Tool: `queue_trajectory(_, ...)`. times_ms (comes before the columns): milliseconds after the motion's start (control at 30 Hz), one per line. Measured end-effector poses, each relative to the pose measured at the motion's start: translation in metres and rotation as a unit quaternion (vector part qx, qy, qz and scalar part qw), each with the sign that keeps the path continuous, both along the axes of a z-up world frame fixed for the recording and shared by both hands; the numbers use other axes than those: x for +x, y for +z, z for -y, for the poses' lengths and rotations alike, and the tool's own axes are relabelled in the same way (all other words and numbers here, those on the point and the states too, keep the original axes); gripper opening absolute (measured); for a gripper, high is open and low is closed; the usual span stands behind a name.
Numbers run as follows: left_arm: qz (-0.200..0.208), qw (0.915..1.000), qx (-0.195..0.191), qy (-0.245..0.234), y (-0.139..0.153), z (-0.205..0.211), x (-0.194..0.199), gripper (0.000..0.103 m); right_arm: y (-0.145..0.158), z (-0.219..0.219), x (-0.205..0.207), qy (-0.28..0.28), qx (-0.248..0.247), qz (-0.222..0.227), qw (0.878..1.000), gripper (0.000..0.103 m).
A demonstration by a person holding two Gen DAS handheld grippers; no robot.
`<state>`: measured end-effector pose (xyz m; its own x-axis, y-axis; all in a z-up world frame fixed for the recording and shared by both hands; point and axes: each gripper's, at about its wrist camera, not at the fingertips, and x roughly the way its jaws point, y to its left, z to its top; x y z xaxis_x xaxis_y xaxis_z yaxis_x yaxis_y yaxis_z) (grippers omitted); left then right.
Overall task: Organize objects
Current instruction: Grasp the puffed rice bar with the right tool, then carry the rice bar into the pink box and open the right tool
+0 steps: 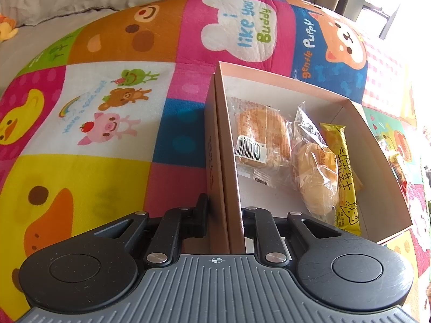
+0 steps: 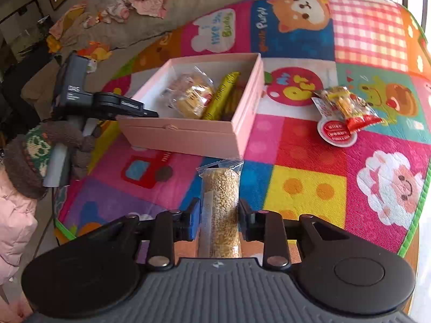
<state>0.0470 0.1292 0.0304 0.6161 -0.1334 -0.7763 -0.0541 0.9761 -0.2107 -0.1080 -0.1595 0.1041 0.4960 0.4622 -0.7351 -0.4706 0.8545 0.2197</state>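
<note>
A pink open box [image 1: 226, 140] [image 2: 188, 134] sits on a colourful cartoon mat. Inside lie a wrapped cake [image 1: 262, 134], a wrapped bun [image 1: 317, 177] and a yellow cheese bar [image 1: 342, 172]; they also show in the right wrist view, the bun [image 2: 191, 97] and the bar [image 2: 222, 97]. My left gripper [image 1: 225, 215] is shut on the box's near wall; it shows in the right wrist view [image 2: 150, 113] at the box's left corner. My right gripper [image 2: 219, 215] is shut on a clear-wrapped grain bar [image 2: 221, 204], held in front of the box.
A packet of small snacks [image 2: 344, 107] with a red round label lies on the mat [image 2: 309, 183] right of the box. A grey sofa with clothes [image 2: 145, 2] and soft toys is behind. The mat's green edge [image 2: 414, 215] is at right.
</note>
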Motion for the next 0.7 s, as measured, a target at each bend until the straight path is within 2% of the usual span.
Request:
queue_trajectory(167,0.001,1.0,-0.001,0.001,0.0,-0.001,0.0,0.018,0.039,-0.026,0.012,0.027,0.052,0.029,0.998,0.029)
queue_trajectory(300,0.001,1.0,-0.001,0.0,0.0,0.0,0.0,0.018,0.06,-0.048,0.046,0.021,0.103,0.021,0.994,0.029)
queue_trajectory(433,0.001,1.0,-0.003,-0.003,0.001,-0.001,0.0,0.018,0.062,-0.078,0.079,0.009,0.129,0.0,0.992,0.029)
queue_trajectory(500,0.001,1.0,-0.004,-0.004,0.001,-0.001,0.0,0.018,0.059,-0.093,0.093,0.0,0.126,0.002,0.992,0.029)
queue_trajectory(700,0.004,1.0,-0.005,-0.007,0.0,-0.001,0.0,0.019,0.051,-0.128,0.119,-0.025,0.077,0.054,0.995,0.029)
